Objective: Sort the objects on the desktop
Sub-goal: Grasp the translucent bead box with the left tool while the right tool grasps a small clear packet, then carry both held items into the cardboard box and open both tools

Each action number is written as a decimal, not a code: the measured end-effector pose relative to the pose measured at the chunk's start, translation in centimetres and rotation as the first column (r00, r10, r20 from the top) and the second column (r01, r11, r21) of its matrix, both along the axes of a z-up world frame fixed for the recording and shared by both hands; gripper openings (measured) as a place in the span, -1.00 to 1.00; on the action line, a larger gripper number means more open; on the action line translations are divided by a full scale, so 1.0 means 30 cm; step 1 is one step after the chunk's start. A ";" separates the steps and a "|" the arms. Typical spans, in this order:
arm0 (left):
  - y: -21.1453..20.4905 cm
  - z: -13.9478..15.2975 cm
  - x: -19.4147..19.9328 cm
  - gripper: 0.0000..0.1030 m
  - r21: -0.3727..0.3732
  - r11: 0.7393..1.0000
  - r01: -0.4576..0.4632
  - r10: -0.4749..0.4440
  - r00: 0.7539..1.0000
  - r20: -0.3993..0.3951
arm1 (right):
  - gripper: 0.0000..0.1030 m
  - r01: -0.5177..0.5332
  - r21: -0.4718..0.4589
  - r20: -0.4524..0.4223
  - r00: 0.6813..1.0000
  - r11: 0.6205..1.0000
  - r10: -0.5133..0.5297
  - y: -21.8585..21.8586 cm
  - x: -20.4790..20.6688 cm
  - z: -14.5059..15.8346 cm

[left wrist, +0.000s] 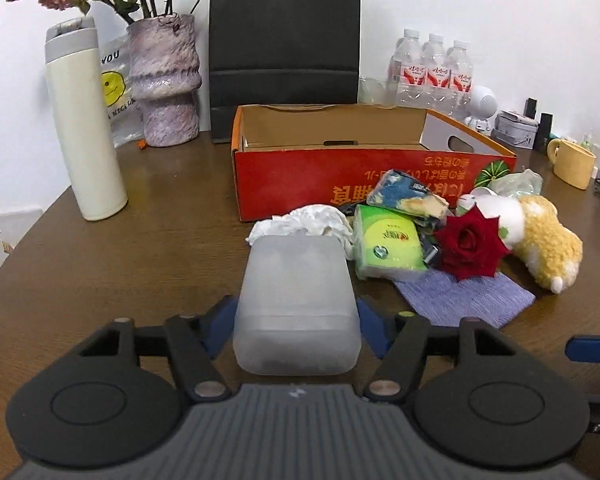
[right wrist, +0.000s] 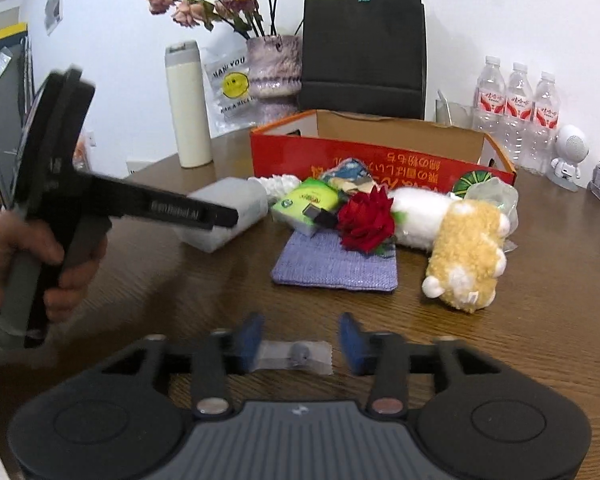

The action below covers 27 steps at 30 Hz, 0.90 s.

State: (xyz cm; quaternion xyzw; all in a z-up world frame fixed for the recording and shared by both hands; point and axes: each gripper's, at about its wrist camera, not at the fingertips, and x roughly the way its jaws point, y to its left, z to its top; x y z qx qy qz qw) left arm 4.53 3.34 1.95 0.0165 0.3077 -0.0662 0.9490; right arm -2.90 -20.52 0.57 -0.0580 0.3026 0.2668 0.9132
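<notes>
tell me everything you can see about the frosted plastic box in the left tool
The frosted plastic box is translucent, whitish, with rounded corners and a seam line around its body. It sits between the blue pads of the left tool, lengthwise along the tool. Crumpled white tissue lies just beyond it. Contents cannot be made out.

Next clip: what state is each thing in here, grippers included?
left gripper: shut on the translucent plastic box
right gripper: open, small clear packet between the jaws, not clamped
red cardboard box: top open
white thermos: upright, lid closed
water bottles: upright, capped
plush toy: lying on its side
black paper bag: upright, clipped at the top
</notes>
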 end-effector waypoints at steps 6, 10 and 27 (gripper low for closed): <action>0.039 0.026 -0.101 0.29 -0.042 0.998 -0.049 0.049 0.999 0.003 | -0.17 -0.017 -0.045 -0.032 0.999 0.999 0.016 0.037 -0.003 -0.044; 0.050 0.036 -0.170 0.29 -0.057 0.997 -0.050 0.051 0.999 0.010 | -0.29 -0.008 -0.057 -0.017 1.000 0.998 0.007 0.050 0.000 -0.052; -0.015 0.094 -0.361 0.28 -0.062 0.998 -0.027 0.033 0.994 0.106 | -0.64 0.050 -0.013 0.015 0.999 0.999 -0.050 0.027 -0.060 -0.022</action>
